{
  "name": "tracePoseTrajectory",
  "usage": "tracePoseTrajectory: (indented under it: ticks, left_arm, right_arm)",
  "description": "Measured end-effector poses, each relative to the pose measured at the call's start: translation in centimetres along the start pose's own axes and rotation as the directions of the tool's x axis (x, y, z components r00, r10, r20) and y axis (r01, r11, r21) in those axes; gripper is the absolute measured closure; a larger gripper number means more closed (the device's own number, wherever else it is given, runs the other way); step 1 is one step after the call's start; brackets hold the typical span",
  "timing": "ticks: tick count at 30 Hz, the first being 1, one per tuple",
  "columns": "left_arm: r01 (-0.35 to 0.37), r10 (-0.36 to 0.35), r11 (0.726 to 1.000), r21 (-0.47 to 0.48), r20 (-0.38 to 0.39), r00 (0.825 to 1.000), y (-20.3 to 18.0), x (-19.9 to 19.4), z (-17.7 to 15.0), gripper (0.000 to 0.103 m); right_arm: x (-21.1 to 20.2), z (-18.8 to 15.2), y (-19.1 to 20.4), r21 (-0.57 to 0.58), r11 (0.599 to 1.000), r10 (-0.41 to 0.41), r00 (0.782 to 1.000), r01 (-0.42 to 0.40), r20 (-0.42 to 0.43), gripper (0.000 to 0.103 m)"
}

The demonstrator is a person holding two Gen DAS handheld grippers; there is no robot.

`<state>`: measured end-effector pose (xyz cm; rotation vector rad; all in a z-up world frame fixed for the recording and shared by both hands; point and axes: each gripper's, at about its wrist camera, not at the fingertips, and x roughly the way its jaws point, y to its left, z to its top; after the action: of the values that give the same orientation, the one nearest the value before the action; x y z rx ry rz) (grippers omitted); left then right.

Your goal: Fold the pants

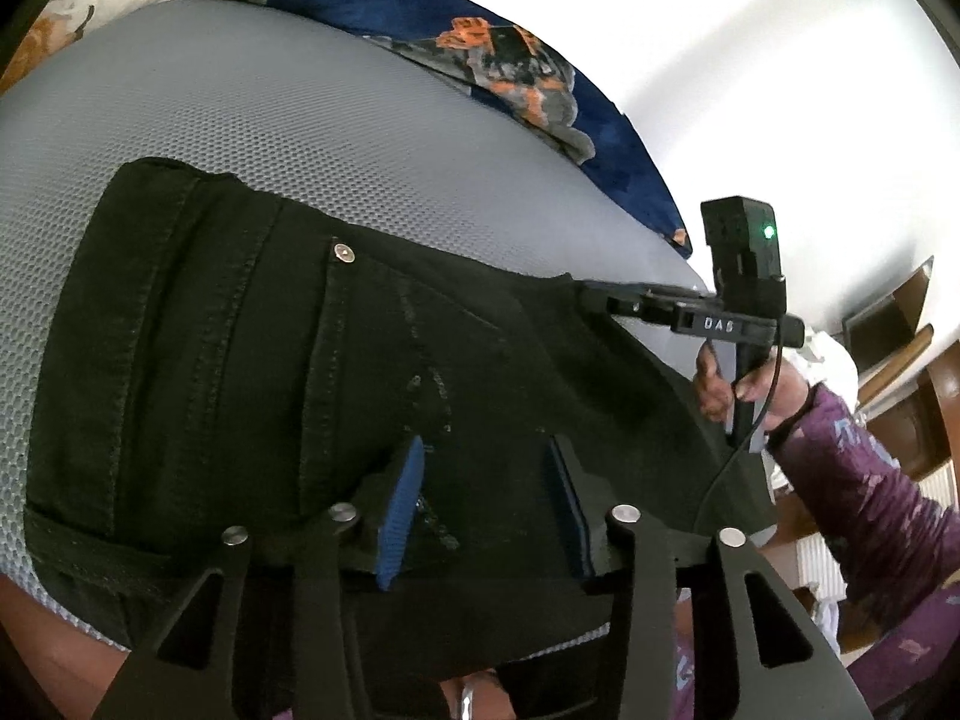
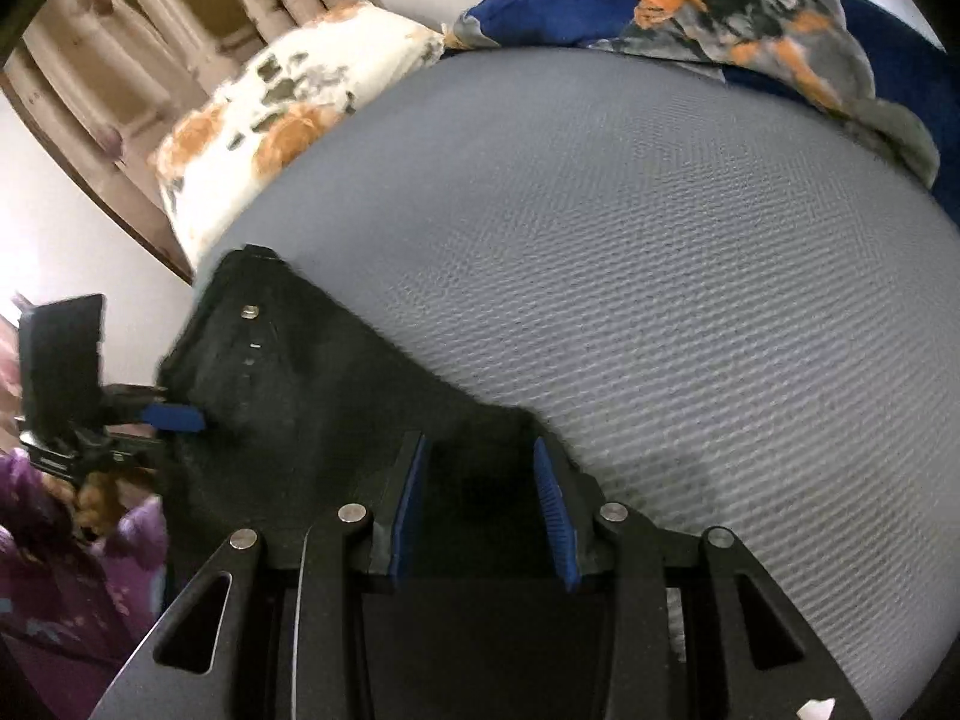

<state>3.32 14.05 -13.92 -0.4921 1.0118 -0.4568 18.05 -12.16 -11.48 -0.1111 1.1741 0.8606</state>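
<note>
We see the folded black denim pants lying on the grey mesh-textured bed. Our left gripper hovers over the fabric, jaws released. Our right gripper reaches the pants' far edge, jaws parted, nothing visibly pinched.

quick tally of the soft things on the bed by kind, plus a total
black pants: 1
floral pillow: 1
blue patterned blanket: 1
grey mattress cover: 1
total: 4
</note>
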Motion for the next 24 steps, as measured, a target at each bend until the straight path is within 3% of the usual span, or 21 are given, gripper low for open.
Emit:
tracePoseTrajectory:
  ticks: [3,6,11,14,17,21,24]
  left_arm:
    - [-0.002,0.002,1.000,-0.006,-0.004,1.000,0.1,-0.2,-0.3,0.056]
    - [-0.016,0.016,1.000,0.001,0.000,1.000,0.1,-0.3,-0.4,0.056]
    - [-0.029,0.029,1.000,0.000,-0.005,1.000,0.2,0.2,0.1,0.055]
    - [-0.036,0.036,0.999,-0.007,0.002,0.999,0.3,0.0,0.0,0.055]
    - [-0.075,0.075,0.997,0.000,0.049,0.996,0.1,-0.8,0.1,0.055]
    - [-0.184,0.183,0.983,-0.009,0.159,0.970,0.8,-2.5,0.2,0.050]
    - [-0.200,0.205,0.978,-0.053,0.155,0.966,2.3,-2.6,0.1,0.049]
  right_arm:
    - [1.0,-0.2,0.1,-0.011,0.998,0.059,0.996,-0.060,-0.061,0.069]
    - [1.4,-0.8,1.6,-0.112,0.994,-0.007,0.997,-0.002,-0.081,0.080]
    - [1.3,-1.3,0.9,-0.092,0.996,0.013,0.997,-0.019,-0.071,0.085]
    - [1.1,-1.0,1.1,-0.072,0.997,0.010,1.000,-0.011,-0.010,0.094]
    - [0.8,-1.0,0.6,-0.032,0.999,0.007,0.999,-0.005,0.047,0.097]
    - [0.7,-1.3,-1.6,0.083,0.996,0.032,0.993,-0.042,0.118,0.098]
    - [1.1,-1.7,-2.0,0.093,0.995,0.029,0.989,-0.043,0.144,0.098]
